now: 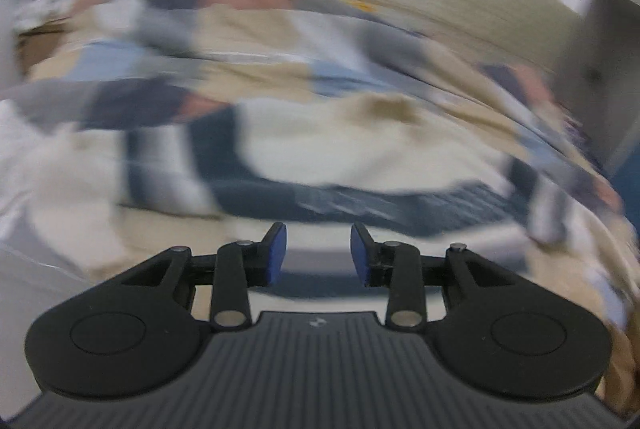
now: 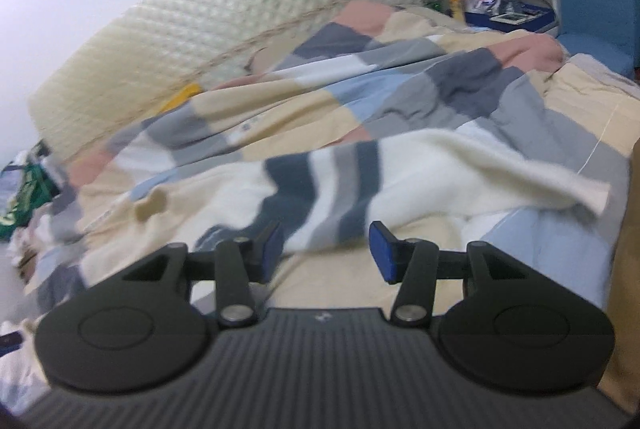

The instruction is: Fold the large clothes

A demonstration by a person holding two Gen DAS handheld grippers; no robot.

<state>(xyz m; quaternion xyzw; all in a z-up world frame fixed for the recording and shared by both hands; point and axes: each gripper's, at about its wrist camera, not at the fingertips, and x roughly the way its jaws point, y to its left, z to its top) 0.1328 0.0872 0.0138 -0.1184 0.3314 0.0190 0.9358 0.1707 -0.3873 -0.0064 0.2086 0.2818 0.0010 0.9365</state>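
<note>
Lighting: soft, even, indoor; no glare and only faint shadows are seen. Left wrist view: the bedding (image 1: 280,77) is heavily smeared by motion blur, while the left gripper (image 1: 319,253) is rendered sharp. Right wrist view: mildly blurred. Edges are bowed by fisheye distortion.

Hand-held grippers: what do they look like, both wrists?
Identical pair. Left hand-held gripper and right hand-held gripper: matte black ribbed body, two round side discs, black linkage arms with silver pivot pins, blue pads on the fingers. No cables or sleeves visible.
</note>
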